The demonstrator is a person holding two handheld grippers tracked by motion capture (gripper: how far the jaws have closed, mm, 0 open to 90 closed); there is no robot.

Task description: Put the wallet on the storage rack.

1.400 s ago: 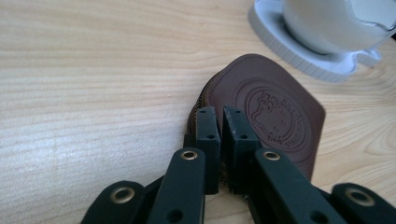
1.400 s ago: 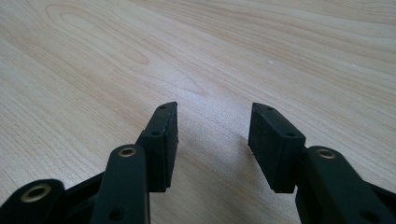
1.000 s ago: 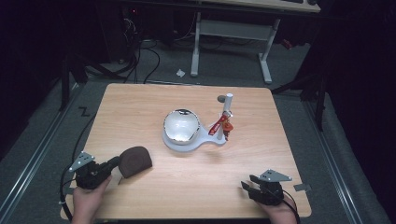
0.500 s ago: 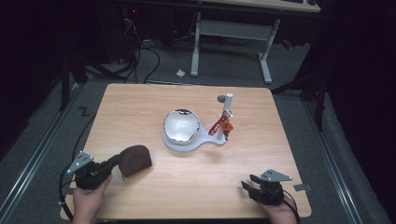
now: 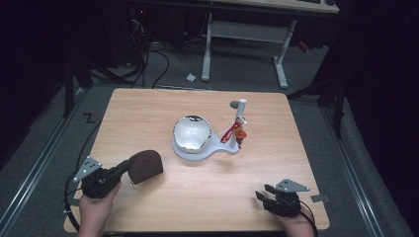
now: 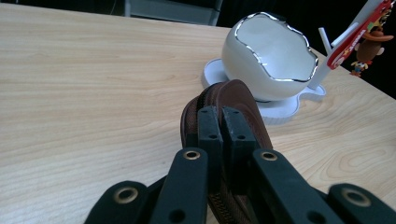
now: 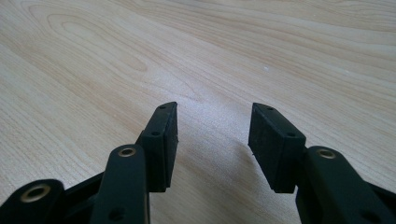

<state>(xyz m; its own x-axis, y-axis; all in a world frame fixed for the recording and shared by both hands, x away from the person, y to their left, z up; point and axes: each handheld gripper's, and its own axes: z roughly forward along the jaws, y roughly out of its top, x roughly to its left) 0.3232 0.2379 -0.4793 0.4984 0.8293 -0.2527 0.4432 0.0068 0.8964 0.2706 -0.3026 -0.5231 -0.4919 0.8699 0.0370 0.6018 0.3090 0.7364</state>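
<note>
A brown zippered pouch point(image 5: 146, 166) hangs just above the front left of the table, and my left gripper point(image 5: 127, 168) is shut on its edge. In the left gripper view the two pads point(image 6: 210, 126) pinch the pouch point(image 6: 243, 98) along its zipper seam. Beyond it stands a white cracked-egg bowl point(image 6: 268, 60) with a silver rim on a white base. My right gripper point(image 5: 262, 193) rests low at the front right, open. Nothing but bare wood lies between the jaws of the right gripper point(image 7: 212, 121).
The egg bowl point(image 5: 191, 133) sits on its white stand point(image 5: 217, 152) at the table's middle. A white post point(image 5: 241, 109) on that stand carries a red strap and a small figure point(image 5: 239, 135). The wooden table point(image 5: 148, 108) ends in dark floor on all sides.
My left gripper has risen a little with the brown pouch in it. The right gripper has kept still.
</note>
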